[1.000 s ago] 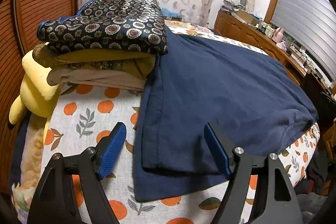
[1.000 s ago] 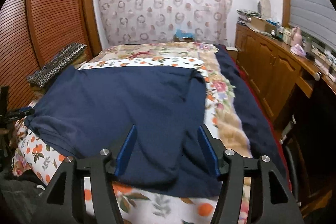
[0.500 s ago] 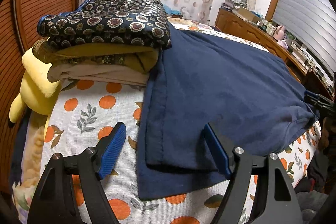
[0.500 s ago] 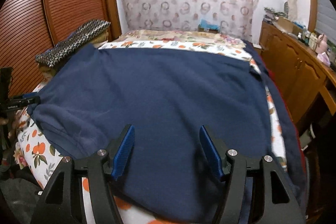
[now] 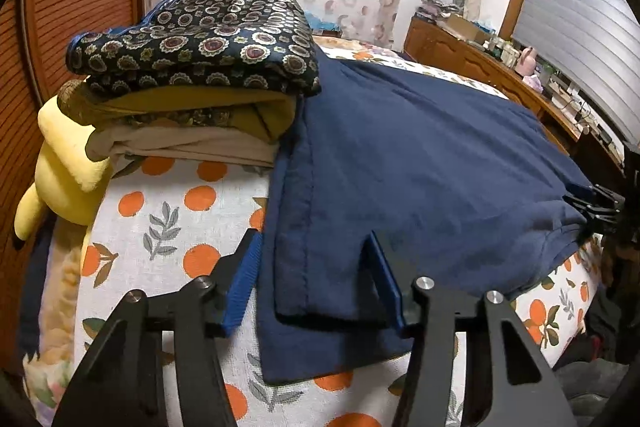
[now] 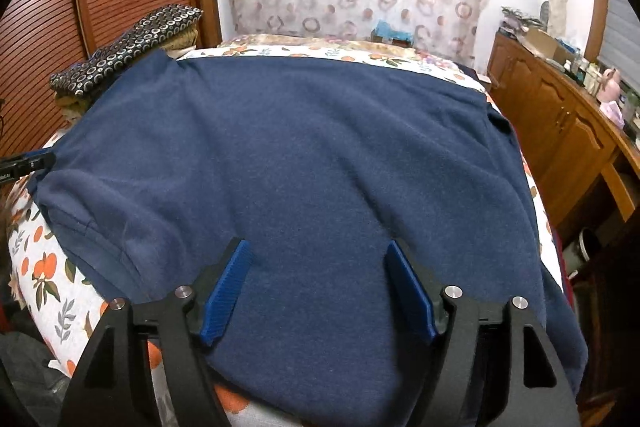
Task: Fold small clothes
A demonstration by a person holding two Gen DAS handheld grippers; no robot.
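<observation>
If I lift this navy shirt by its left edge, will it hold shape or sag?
Likely sag: the navy shirt drapes limply over the bed's curve and shows soft wrinkles. It looks thin, so probably light. Its doubled hem between the left gripper's jaws may peel apart, so grip both layers.

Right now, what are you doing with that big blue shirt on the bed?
A person holds a gripper in each hand over a navy shirt spread flat on the orange-print bedsheet. The left gripper sits at the shirt's folded edge, its jaws just closing around the hem. The right gripper hovers over the shirt's near part, its jaws just opening. A pile of folded clothes waits beside it.
</observation>
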